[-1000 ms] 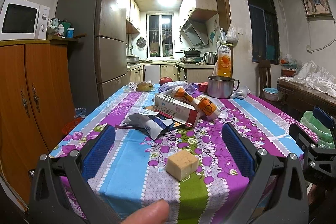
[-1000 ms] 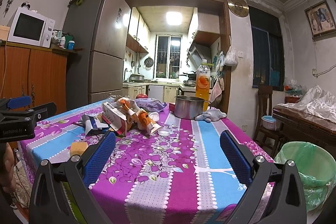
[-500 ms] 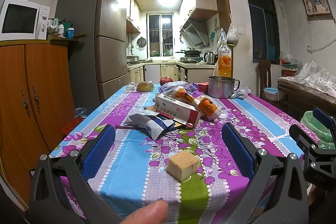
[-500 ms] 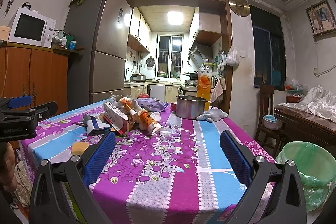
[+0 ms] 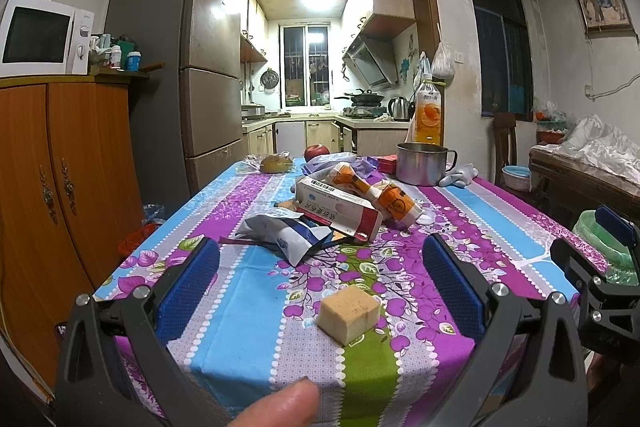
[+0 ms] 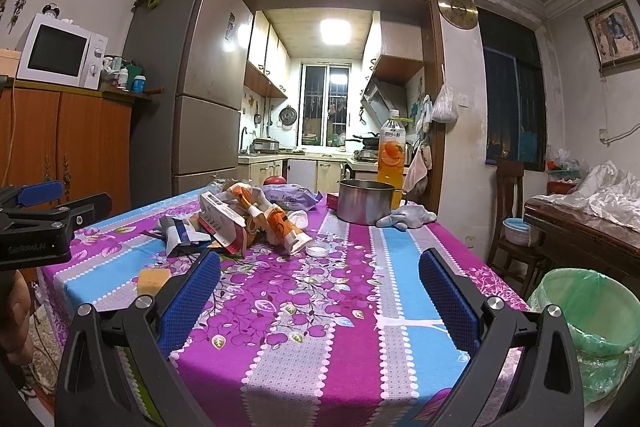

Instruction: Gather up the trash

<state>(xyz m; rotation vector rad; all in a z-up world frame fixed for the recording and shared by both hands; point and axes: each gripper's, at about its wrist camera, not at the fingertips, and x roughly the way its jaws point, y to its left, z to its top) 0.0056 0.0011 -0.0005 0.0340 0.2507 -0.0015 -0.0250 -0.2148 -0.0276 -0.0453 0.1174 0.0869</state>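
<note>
- Trash: the tan cube [image 5: 349, 313] is sitting on the counter [image 5: 248, 307], just ahead of your left gripper [image 5: 320, 269], slightly right of centre.
- Both grippers' fingers are spread wide and holding nothing; your right gripper [image 6: 319, 283] is farther away.
- The cube is showing no long axis; one corner is pointing toward you.

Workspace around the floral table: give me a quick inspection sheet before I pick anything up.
Surface: purple and blue floral tablecloth, fully covering the table.
Job's things: white and red cardboard box, crumpled white and blue wrapper, orange and white cartons, piled mid-table; green-lined waste bin beside the table.
Clutter: tan sponge cube, steel pot, orange drink bottle, red apple.
Grippers: left gripper and right gripper open, empty.
Cables: nothing seen on the table.
Surroundings: grey fridge, white microwave.
</note>
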